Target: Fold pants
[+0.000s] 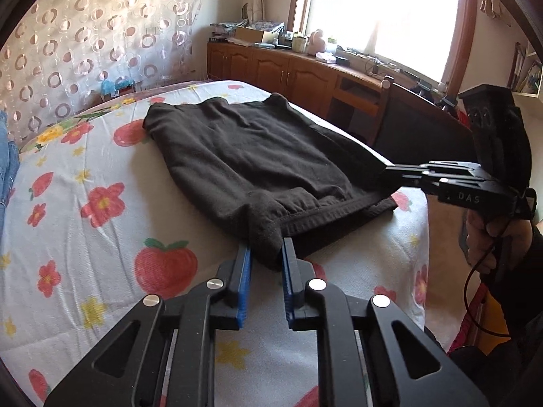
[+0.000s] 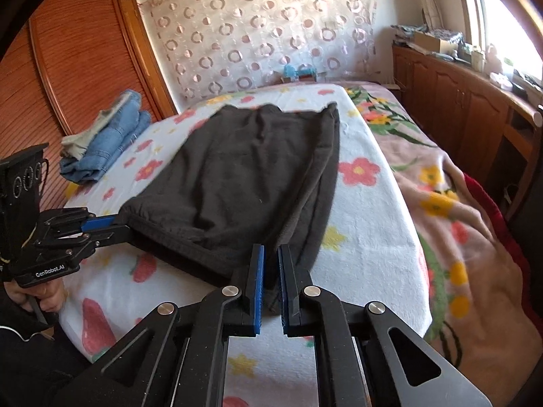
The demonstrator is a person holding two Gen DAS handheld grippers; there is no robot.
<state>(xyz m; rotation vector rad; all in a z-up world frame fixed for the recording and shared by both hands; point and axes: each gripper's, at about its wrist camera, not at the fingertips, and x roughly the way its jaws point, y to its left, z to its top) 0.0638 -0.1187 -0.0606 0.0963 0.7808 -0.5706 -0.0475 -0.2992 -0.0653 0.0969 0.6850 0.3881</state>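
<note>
Dark brown pants [image 1: 251, 156] lie folded flat on a flower-print blanket [image 1: 85, 203] on the bed. My left gripper [image 1: 267, 249] is shut on the near left corner of the pants. My right gripper [image 2: 270, 264] is shut on the near right corner of the pants [image 2: 251, 176]. In the left wrist view the right gripper [image 1: 390, 169] holds the cloth at the bed's right edge. In the right wrist view the left gripper [image 2: 112, 224] holds the cloth's left corner. Both corners are slightly raised.
A stack of folded blue jeans [image 2: 105, 142] sits at the bed's far left. A wooden wardrobe [image 2: 74, 54] stands behind it. A cluttered wooden sideboard [image 1: 288, 64] runs under the window. A pink flowered blanket [image 2: 451, 203] hangs off the bed's right side.
</note>
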